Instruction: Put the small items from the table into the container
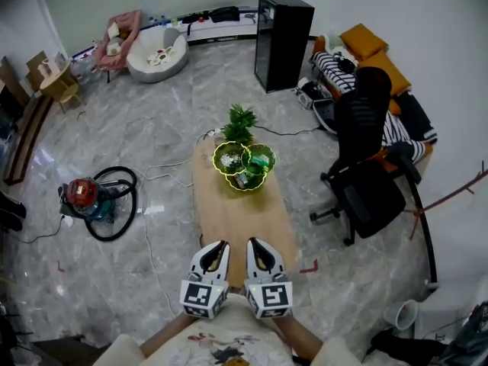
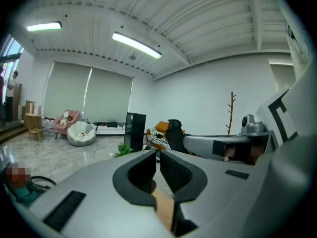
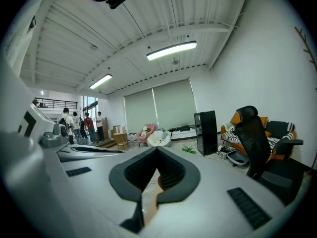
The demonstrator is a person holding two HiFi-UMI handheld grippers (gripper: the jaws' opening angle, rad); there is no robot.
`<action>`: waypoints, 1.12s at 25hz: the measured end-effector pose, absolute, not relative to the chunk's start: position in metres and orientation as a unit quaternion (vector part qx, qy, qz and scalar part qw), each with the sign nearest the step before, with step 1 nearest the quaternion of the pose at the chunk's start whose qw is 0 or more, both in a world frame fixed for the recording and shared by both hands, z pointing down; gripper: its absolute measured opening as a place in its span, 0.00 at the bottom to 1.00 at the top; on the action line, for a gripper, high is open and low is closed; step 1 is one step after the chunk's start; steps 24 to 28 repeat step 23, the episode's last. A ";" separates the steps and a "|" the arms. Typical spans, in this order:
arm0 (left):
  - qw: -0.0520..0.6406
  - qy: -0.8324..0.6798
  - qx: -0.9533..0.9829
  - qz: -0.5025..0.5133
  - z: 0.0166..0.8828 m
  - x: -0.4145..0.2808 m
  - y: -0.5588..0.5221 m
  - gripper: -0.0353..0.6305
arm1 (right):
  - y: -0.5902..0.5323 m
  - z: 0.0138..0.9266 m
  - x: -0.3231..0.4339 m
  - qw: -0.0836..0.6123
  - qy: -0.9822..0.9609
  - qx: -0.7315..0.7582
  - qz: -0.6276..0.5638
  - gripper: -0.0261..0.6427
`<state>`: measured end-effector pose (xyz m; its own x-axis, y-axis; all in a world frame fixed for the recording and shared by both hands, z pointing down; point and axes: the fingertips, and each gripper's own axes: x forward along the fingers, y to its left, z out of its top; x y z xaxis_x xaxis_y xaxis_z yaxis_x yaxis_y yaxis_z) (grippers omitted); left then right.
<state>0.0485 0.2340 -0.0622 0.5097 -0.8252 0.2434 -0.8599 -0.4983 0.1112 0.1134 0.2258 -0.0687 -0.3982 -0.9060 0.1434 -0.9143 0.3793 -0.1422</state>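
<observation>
Pale grey left tool (image 1: 218, 245), right tool (image 1: 255, 242)

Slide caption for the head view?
Left claw and right claw, both shut, over the table, near end; green container at far end.

A grey marble-look floor (image 1: 152, 128) meets white walls (image 1: 427, 21). A narrow wooden tabletop (image 1: 240, 219) stands mid-room, with a black office chair (image 1: 370, 166) near its right side. Beyond it a tall black cabinet (image 1: 284, 43) stands beside an orange sofa (image 1: 370, 48) with a striped throw. Near the far wall sit a white round seat (image 1: 156, 53) and a pink armchair (image 1: 122, 30). A red vacuum cleaner (image 1: 82, 195) lies on the floor at left. Long strip lights (image 2: 136, 44) hang from a white ribbed ceiling (image 2: 208, 29), and pale roller blinds (image 2: 86, 95) cover the windows.
</observation>
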 end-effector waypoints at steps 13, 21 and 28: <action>0.108 -0.489 0.861 0.089 -0.060 0.052 0.252 0.10 | 0.244 -0.061 0.111 0.034 -0.829 0.546 0.117 0.05; 0.116 -0.486 0.862 0.090 -0.061 0.053 0.252 0.10 | 0.240 -0.059 0.119 0.033 -0.821 0.554 0.131 0.05; 0.118 -0.486 0.861 0.090 -0.065 0.052 0.252 0.10 | 0.242 -0.061 0.124 0.033 -0.817 0.559 0.136 0.05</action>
